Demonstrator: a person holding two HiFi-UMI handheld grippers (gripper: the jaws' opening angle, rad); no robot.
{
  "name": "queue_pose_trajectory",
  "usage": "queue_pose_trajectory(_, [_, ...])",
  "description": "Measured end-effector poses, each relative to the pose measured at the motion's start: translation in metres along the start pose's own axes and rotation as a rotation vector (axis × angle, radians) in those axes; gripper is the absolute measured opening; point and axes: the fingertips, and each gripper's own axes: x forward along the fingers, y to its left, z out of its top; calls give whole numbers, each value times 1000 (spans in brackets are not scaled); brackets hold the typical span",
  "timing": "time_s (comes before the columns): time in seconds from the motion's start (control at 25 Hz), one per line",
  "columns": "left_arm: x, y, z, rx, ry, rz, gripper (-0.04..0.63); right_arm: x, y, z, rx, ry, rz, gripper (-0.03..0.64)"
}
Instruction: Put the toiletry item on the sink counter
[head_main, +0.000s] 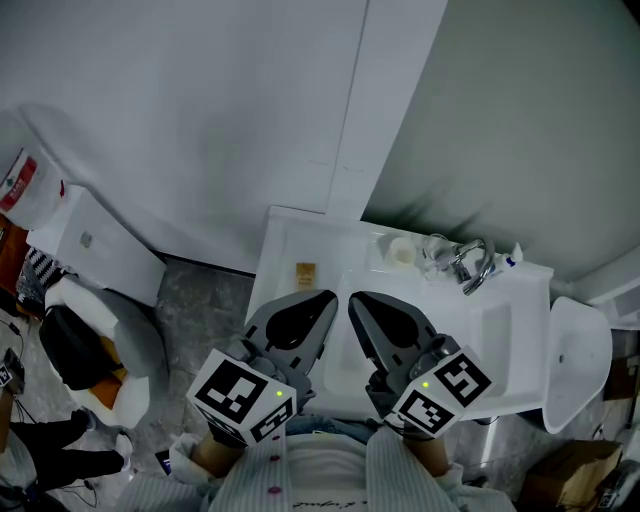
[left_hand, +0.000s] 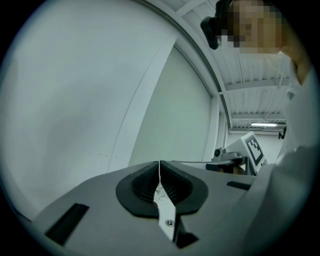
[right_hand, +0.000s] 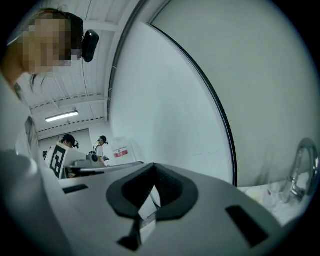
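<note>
A small amber toiletry item (head_main: 305, 272) lies on the left part of the white sink counter (head_main: 285, 232). My left gripper (head_main: 331, 296) hovers level above the counter's front, just right of the item, its jaws shut with nothing between them; in the left gripper view the left gripper (left_hand: 159, 165) shows its pads meeting in a thin line. My right gripper (head_main: 353, 298) is close beside it over the basin's left rim, also shut and empty, and the right gripper (right_hand: 154, 165) points towards the wall.
A faucet (head_main: 472, 265), a white cup (head_main: 402, 252), a clear glass (head_main: 437, 250) and a small blue-capped tube (head_main: 511, 260) stand at the counter's back. A toilet (head_main: 580, 360) is at the right. A white cabinet (head_main: 100, 240) and a dark bag (head_main: 70, 345) are at the left.
</note>
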Motion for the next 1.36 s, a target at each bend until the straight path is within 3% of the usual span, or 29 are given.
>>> queue_pose_trajectory(1.36, [-1, 1, -9, 9, 16, 8, 21, -2, -3, -18, 18, 50, -21, 9])
